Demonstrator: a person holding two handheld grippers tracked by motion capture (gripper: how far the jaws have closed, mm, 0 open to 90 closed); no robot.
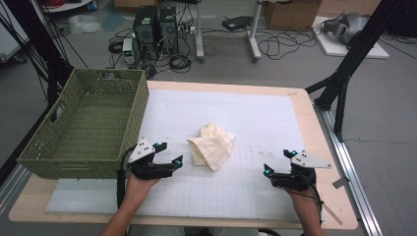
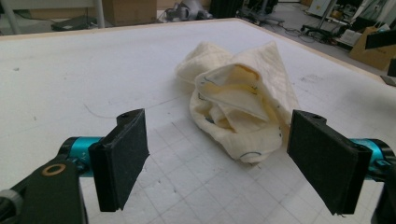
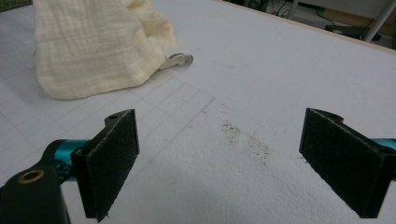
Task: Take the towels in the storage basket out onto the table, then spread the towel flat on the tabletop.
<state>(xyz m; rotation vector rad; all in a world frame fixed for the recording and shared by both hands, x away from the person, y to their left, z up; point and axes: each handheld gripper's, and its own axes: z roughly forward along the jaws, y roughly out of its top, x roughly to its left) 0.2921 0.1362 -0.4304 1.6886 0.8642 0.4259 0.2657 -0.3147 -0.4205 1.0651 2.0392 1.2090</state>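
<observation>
The crumpled cream muslin cloth (image 1: 212, 146) lying mid-mat looks light, limp and crinkle-textured, likely best pinched at a raised fold or loose corner, while the left gripper (image 1: 168, 154) just beside it and the right gripper (image 1: 276, 162) farther off both gape wide, holding nothing.

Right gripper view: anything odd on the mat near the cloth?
Yes: a patch of dark specks soils the white mat between the open jaws, like spilled grit. The cream cloth lies crumpled, with a small tag poking out.
</observation>
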